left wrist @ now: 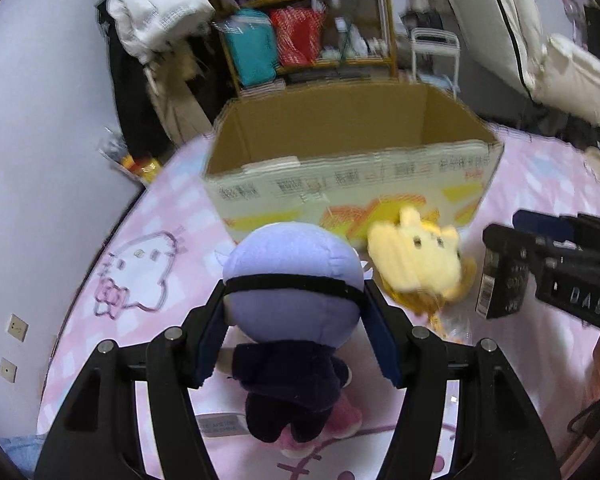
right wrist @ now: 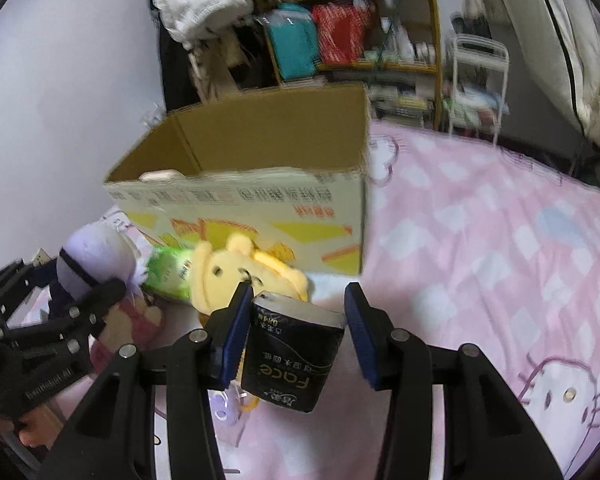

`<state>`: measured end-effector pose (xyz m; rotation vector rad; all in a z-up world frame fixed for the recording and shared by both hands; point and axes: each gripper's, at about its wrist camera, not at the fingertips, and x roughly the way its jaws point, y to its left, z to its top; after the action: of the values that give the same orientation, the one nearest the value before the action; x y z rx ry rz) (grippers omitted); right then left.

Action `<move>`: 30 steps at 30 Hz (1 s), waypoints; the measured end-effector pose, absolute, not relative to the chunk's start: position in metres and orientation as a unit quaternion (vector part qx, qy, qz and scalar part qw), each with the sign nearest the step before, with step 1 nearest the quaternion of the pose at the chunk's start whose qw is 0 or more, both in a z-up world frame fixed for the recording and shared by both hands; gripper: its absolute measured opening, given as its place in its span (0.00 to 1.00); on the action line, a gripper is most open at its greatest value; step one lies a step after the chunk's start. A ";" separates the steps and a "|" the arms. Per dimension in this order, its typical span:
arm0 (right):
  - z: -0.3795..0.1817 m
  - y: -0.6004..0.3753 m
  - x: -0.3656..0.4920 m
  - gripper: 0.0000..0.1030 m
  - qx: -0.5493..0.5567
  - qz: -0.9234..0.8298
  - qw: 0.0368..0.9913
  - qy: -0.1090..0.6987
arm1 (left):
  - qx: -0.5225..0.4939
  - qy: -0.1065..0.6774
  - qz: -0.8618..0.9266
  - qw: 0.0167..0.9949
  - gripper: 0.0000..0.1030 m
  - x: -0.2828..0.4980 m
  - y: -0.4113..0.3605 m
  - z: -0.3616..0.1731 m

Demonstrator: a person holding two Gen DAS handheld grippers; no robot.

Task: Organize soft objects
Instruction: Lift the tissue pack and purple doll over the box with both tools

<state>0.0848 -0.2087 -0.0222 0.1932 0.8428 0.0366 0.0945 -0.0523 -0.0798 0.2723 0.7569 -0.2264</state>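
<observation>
My left gripper [left wrist: 294, 300] is shut on the head of a lavender plush doll [left wrist: 292, 264] with a dark outfit, held over the pink bed; the doll also shows in the right wrist view [right wrist: 94, 260]. A yellow bear plush [left wrist: 418, 258] lies in front of the open cardboard box [left wrist: 352, 184], also seen in the right wrist view [right wrist: 236, 276]. My right gripper [right wrist: 296, 304] has a black tissue pack [right wrist: 292, 356] between its jaws; the left pad touches it, the right pad stands apart. The pack also shows in the left wrist view [left wrist: 500, 284].
A pink checked bedsheet [right wrist: 480, 248] covers the bed. A green packet [right wrist: 168, 272] lies beside the bear. A cluttered wooden shelf [left wrist: 312, 28] and a white chair [right wrist: 476, 76] stand behind the box. A wall [left wrist: 40, 120] runs along the left.
</observation>
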 end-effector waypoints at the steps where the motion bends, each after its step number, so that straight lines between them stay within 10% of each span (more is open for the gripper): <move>1: -0.018 -0.205 0.083 0.48 0.086 0.017 0.912 0.400 | 0.126 0.359 -0.108 0.918 0.61 0.092 -0.050 -0.076; 30: 0.100 -0.180 0.086 0.48 0.005 0.018 0.985 0.171 | 0.088 0.169 -0.113 0.975 0.61 0.088 -0.018 0.041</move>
<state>0.0856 -0.1803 0.1003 0.0098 0.3445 0.0364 0.0880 -0.0184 0.0406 0.1779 0.3413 -0.2287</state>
